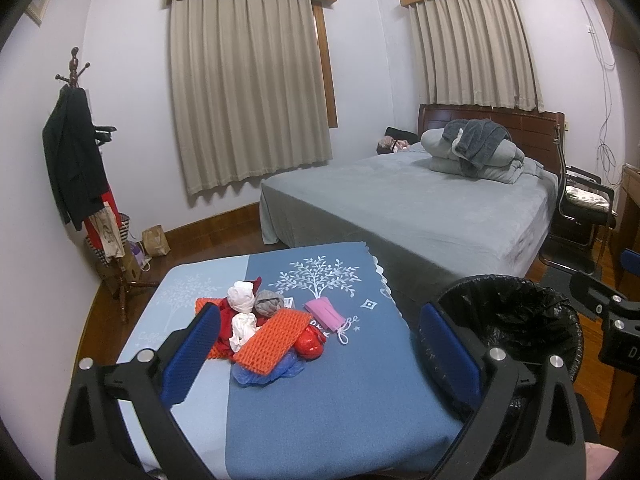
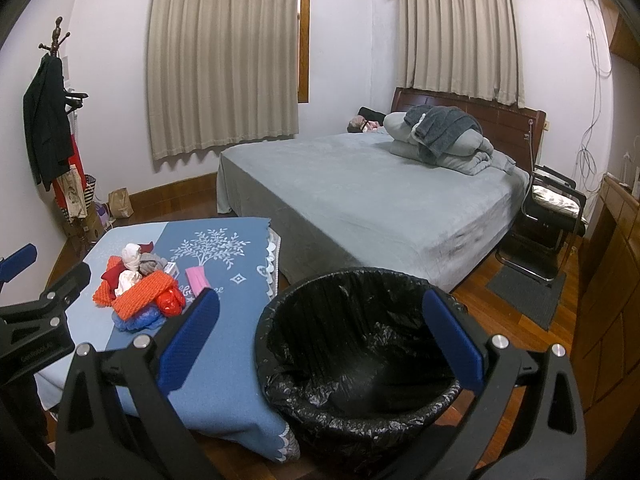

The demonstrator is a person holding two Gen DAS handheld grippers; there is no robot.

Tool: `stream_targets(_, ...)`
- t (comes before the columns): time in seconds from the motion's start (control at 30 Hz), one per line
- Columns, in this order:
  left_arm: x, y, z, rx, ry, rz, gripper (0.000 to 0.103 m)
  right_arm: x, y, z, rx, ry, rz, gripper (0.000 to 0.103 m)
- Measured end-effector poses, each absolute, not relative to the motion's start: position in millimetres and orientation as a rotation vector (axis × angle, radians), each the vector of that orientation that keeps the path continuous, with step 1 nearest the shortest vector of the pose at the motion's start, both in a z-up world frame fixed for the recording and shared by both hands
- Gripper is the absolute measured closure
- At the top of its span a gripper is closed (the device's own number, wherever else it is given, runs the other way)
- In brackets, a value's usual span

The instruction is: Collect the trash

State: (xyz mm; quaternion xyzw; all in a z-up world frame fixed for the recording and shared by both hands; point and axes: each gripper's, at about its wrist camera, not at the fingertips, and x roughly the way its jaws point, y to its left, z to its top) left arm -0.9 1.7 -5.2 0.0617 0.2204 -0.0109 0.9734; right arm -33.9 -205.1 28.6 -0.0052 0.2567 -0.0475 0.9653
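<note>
A pile of trash lies on a low table with a blue cloth (image 1: 340, 400): orange foam netting (image 1: 266, 340), white crumpled paper (image 1: 242, 296), a grey wad (image 1: 267, 303), a red wrapper (image 1: 308, 343), a blue plastic bag (image 1: 264, 376) and a pink face mask (image 1: 326, 312). The pile also shows in the right wrist view (image 2: 140, 292). A bin with a black liner (image 2: 356, 344) stands on the floor right of the table; it also shows in the left wrist view (image 1: 516, 320). My left gripper (image 1: 320, 352) is open and empty above the table's near side. My right gripper (image 2: 320, 340) is open and empty above the bin.
A bed with a grey cover (image 1: 420, 208) stands behind the table and bin. A coat rack (image 1: 76, 152) with clothes and bags is at the left wall. A black chair (image 2: 552, 216) and a wooden cabinet (image 2: 612, 280) are at the right. The floor is wood.
</note>
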Motion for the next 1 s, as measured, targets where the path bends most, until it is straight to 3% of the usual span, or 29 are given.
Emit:
stream_targets(0.67, -1, 4, -8, 0.108, 0.454, -0.019, 0.005, -30, -205, 28, -0.004, 0.530, -0.082, 0.005)
stream_targets(1.0, 25, 49, -54, 0.050, 0.485, 0.075, 0.005, 24, -175, 3, 0.018, 0.541, 0.016, 0.005)
